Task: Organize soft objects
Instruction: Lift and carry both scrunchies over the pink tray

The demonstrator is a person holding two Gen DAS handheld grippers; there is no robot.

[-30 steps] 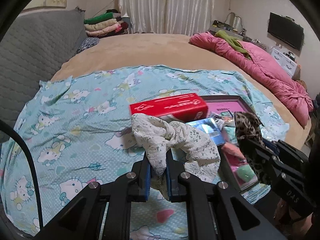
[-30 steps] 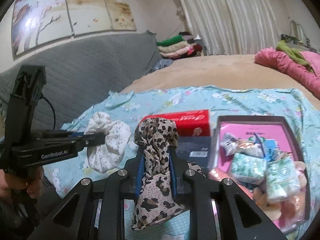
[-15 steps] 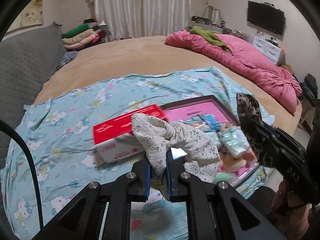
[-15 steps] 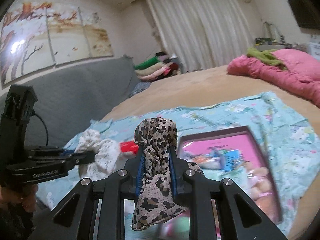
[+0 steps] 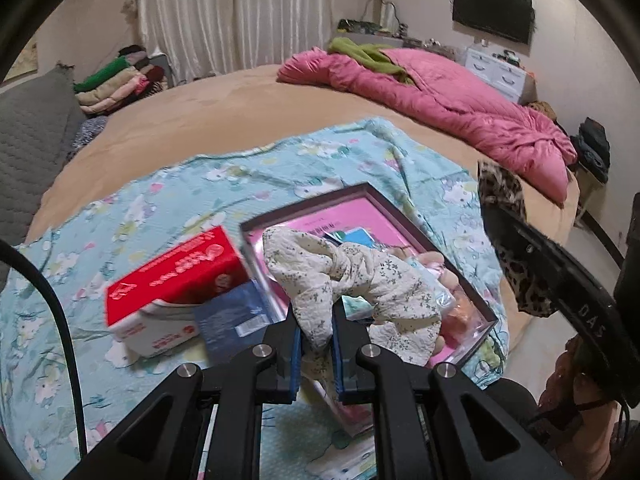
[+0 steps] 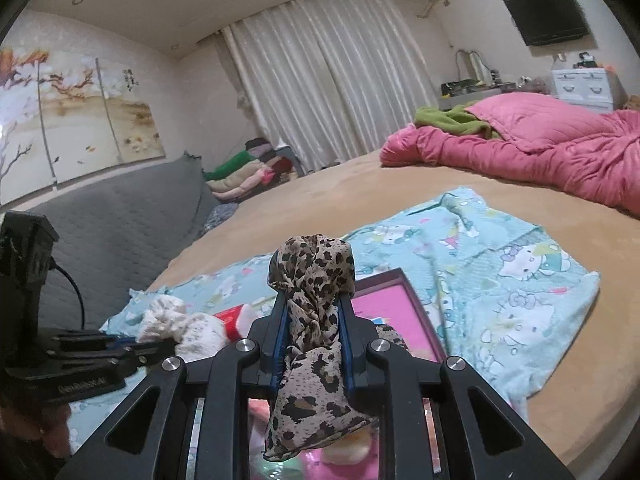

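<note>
My left gripper (image 5: 316,320) is shut on a cream floral scrunchie (image 5: 352,276), held above the near edge of a dark-framed pink box (image 5: 360,216) with several small soft items inside. My right gripper (image 6: 312,312) is shut on a leopard-print scrunchie (image 6: 314,276), which hangs down between the fingers over the pink box (image 6: 384,300). In the left wrist view the leopard scrunchie (image 5: 504,196) shows at the right on the other gripper. In the right wrist view the floral scrunchie (image 6: 180,328) and the left gripper's body sit at the lower left.
A red and white tissue box (image 5: 176,284) and a blue packet (image 5: 236,316) lie left of the pink box on a light-blue cartoon sheet (image 5: 160,216). A tan bed (image 5: 208,120) carries a pink quilt (image 5: 460,108). A grey headboard (image 6: 112,232) stands at left.
Both grippers have swung to the right over the bed with their scrunchies. The pink box now sits under them and the red tissue box has shifted left in both views.
</note>
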